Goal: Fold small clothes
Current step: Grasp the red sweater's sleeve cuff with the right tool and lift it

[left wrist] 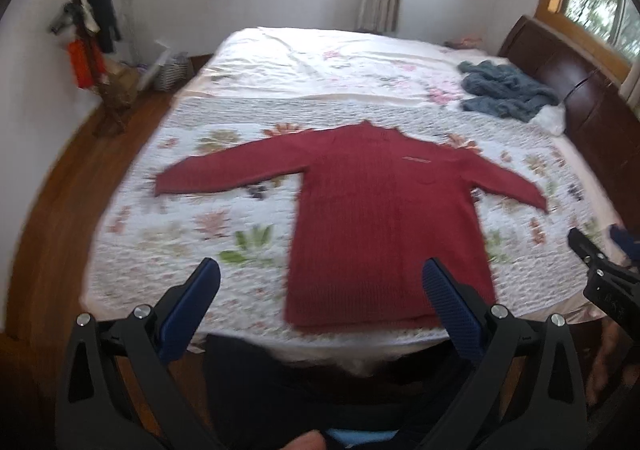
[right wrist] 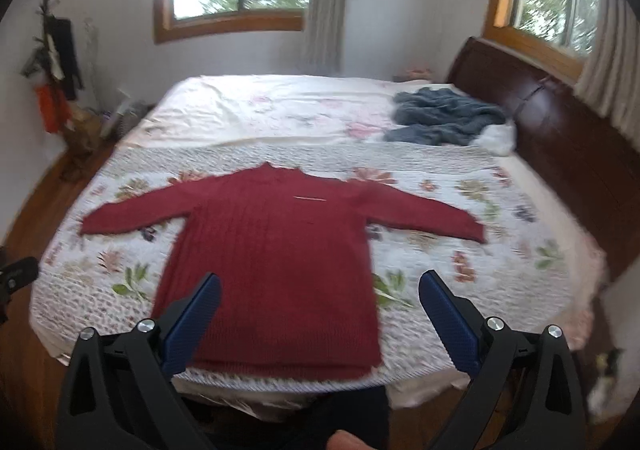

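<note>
- Left gripper point(left wrist: 320, 290): jaws spread wide, nothing between them, hanging above the near edge of the bed, not touching cloth. Its blue pads point(left wrist: 450, 314) frame the hem's left part in the left wrist view.
- Right gripper point(right wrist: 320, 294): also wide apart & empty, hovering over the hem's right half. Its black body pokes into the right edge of the left wrist view.
- Both views are motion-blurred, so fine detail is soft.
- Red sweater point(left wrist: 384, 218): task item, lying flat on the floral quilt point(left wrist: 180, 218), hem toward the person at the near bed edge, collar pointing away. Both sleeves are stretched out sideways, left sleeve point(left wrist: 228, 166) & right sleeve point(left wrist: 508, 182) slightly angled down. Small pale label on the chest.
- Step, as I read it: garment is laid out, no fold made yet, i.e. the very start of folding, approx. zero progress.
- Next move prob. calls for: each gripper down to a sleeve cuff or shoulder, pinch the knit only (not the quilt under it), bring sleeves in across the body, then hem up toward the collar.
- Risk: thick knit may slip or bunch, and the quilt could get caught w/ it.
- Farther: blue-grey knit heap point(right wrist: 444, 118), crumpled near the dark wood headboard point(right wrist: 560, 122), well apart from the sweater; likely next in line.
- Far wall: windows, curtains, hanging clothes at left.
</note>
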Demonstrator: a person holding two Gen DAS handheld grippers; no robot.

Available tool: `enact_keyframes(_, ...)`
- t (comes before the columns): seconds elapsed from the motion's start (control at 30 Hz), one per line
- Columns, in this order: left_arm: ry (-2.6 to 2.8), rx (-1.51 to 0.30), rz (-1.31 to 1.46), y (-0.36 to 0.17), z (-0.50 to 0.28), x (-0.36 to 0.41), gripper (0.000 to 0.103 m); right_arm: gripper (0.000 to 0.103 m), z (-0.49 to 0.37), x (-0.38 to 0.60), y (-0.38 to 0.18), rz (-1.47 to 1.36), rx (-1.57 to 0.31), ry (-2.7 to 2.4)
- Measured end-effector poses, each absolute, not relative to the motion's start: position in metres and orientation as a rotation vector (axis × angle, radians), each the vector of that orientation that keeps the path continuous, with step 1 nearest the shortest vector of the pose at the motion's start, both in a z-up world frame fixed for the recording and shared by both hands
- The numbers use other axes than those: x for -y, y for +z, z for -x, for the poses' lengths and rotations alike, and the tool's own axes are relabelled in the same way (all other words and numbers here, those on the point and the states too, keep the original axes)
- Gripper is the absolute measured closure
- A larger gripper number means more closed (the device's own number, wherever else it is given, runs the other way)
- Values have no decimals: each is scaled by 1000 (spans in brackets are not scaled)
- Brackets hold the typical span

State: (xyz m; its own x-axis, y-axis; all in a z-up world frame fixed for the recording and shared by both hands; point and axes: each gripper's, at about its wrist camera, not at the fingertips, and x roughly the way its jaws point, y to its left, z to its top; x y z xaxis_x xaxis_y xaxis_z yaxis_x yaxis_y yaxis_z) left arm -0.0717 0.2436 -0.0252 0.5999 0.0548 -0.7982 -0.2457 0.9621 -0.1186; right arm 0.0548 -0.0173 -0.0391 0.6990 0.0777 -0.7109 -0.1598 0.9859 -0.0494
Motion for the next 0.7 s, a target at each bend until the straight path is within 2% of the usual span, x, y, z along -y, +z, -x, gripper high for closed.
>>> enact_keyframes(0.1, 172, -899, 291, -56, 47, -258, 3, 4, -92, 44, -64, 25, -834, 144)
enact_keyframes(0.27, 133, -940, 251, -103, 3, -263, 3, 6, -153, 110, -111, -92, -911, 52)
enact_keyframes(0.43, 75, -960, 345, -136, -29, -269, 3, 33, -210, 212, -177, -401, -1046, -28)
enact_keyframes(0.57, 32, -959, 438, -151, -47, -271, 3, 39, -239, 292, -225, -671, -1070, -112)
enact_keyframes(0.7, 27, -949, 459, -163, -63, -269, 3, 43, -264, 363, -267, -949, -1000, -145)
